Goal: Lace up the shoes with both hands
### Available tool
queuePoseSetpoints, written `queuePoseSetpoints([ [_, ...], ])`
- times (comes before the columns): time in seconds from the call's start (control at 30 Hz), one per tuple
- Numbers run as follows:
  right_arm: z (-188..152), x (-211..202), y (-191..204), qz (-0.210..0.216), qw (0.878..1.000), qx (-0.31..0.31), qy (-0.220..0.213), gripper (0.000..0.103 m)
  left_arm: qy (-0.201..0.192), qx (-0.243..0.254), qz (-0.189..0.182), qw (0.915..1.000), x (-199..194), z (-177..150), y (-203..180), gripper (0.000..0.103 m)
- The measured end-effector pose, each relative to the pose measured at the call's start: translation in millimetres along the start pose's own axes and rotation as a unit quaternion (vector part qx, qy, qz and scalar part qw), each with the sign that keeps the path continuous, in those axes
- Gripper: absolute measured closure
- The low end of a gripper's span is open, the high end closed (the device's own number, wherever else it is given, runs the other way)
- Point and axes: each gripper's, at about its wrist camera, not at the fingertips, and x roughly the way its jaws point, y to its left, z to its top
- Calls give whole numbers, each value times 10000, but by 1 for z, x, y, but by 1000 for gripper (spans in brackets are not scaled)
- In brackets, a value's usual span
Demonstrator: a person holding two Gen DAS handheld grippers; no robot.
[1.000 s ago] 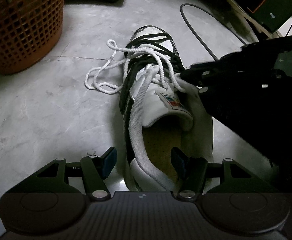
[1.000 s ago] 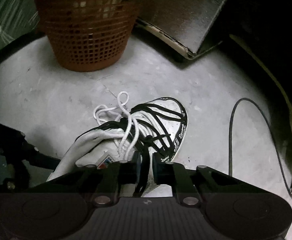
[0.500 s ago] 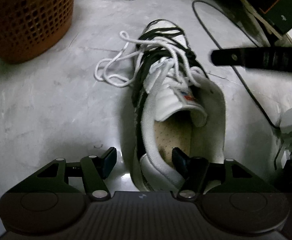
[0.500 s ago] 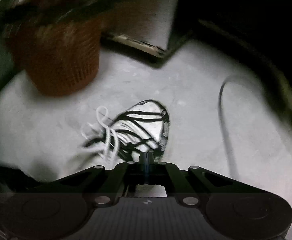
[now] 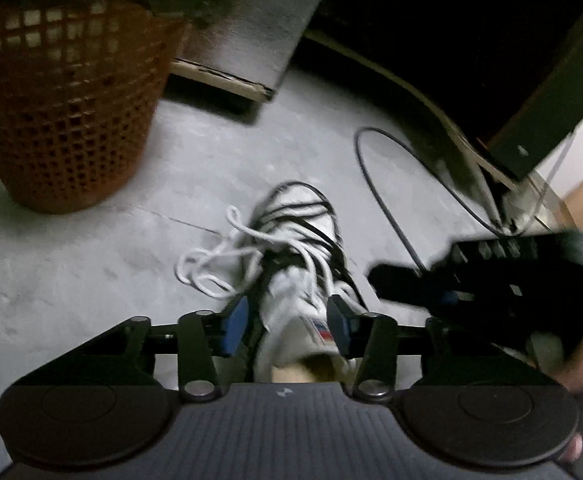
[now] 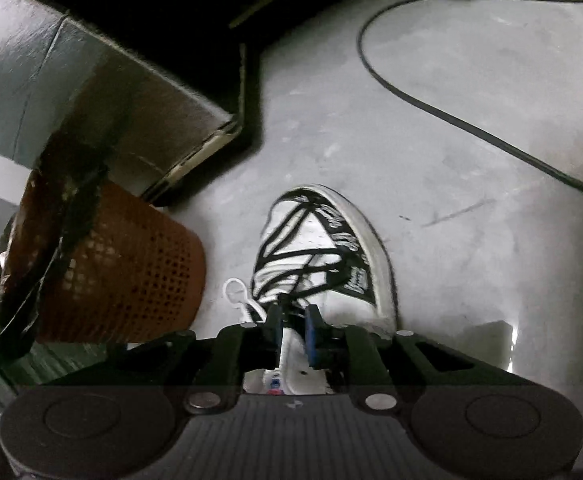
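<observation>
A white shoe with black trim (image 5: 303, 248) lies on the grey floor, toe pointing away; it also shows in the right wrist view (image 6: 323, 256). Its loose white lace (image 5: 215, 264) loops out to the shoe's left. My left gripper (image 5: 287, 320) is open, its blue pads either side of the shoe's tongue, above it. My right gripper (image 6: 291, 326) is slightly open and empty, raised over the laces; a short lace loop (image 6: 235, 292) shows at its left. The right gripper also appears in the left wrist view (image 5: 491, 280), to the right of the shoe.
An orange mesh basket (image 5: 59, 112) stands left of the shoe, also in the right wrist view (image 6: 119, 268). A grey box (image 5: 251, 24) is behind it. A black cable (image 5: 391, 208) curves over the floor at the right. Dark furniture lies beyond.
Both grippers have lifted and pulled back from the shoe. The right gripper was shut near the laces and now stands slightly open, higher, and turned. The left gripper stays open.
</observation>
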Motion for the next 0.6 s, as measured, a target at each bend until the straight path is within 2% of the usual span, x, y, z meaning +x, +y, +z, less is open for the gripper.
queuePoseSetpoints([
  [0.13, -3, -5, -5, 29, 9996, 223, -198, 85, -144, -443, -309, 9984, 5, 14, 6, 65],
  [0.27, -3, -8, -10, 59, 9984, 414, -380, 83, -97, -535, -671, 9963, 12, 23, -4, 65],
  [0.37, -1, -8, -14, 98, 9974, 559, -440, 82, 37, -592, -763, 9953, 25, 25, -11, 65],
  [0.5, 0, -9, -18, 82, 9967, 670, -455, 81, 256, -1049, -840, 9906, 42, 18, -7, 71],
  [0.6, 1, -10, -21, 101, 9962, 723, -471, 81, 215, -1193, -851, 9890, 45, 16, -7, 71],
])
